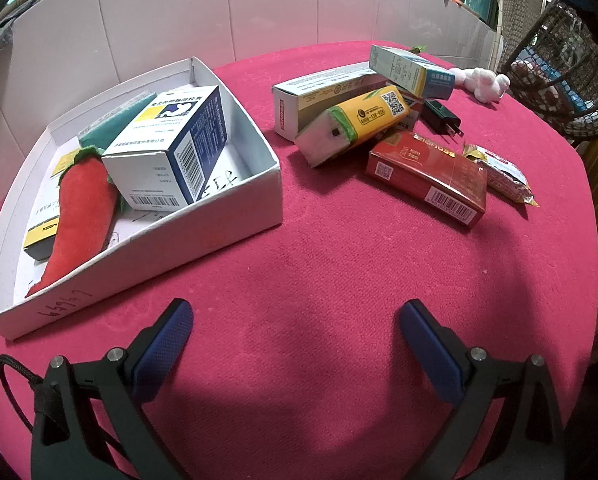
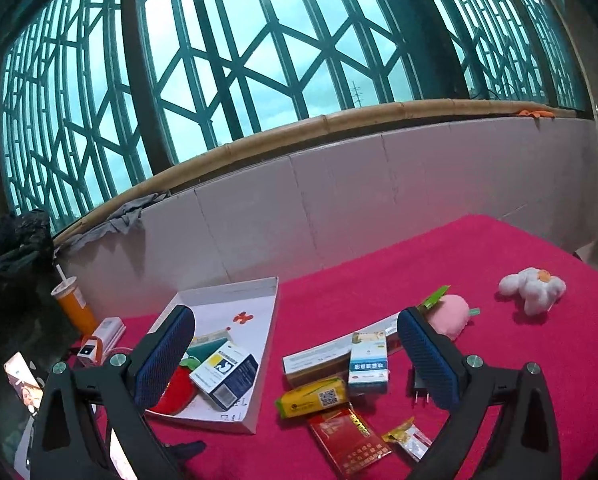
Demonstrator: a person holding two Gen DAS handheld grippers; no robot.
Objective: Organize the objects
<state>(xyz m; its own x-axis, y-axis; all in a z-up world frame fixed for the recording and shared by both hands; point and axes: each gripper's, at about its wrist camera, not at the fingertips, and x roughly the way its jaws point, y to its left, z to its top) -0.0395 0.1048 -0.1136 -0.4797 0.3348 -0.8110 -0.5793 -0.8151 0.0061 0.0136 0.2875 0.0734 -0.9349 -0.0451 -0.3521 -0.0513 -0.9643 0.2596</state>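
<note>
white tray (image 1: pixel 235 208) on red cloth (image 1: pixel 319 280) holding plush chili (image 1: pixel 83 204) and blue-white box (image 1: pixel 171 148); loose cartons, red pack (image 1: pixel 427 176) beside it; left gripper (image 1: pixel 295 344) and right gripper (image 2: pixel 295 352) both spread, empty.

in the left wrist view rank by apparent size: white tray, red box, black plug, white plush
1. white tray
2. red box
3. white plush and black plug look alike; the plush lies farther away, so unranked.
</note>
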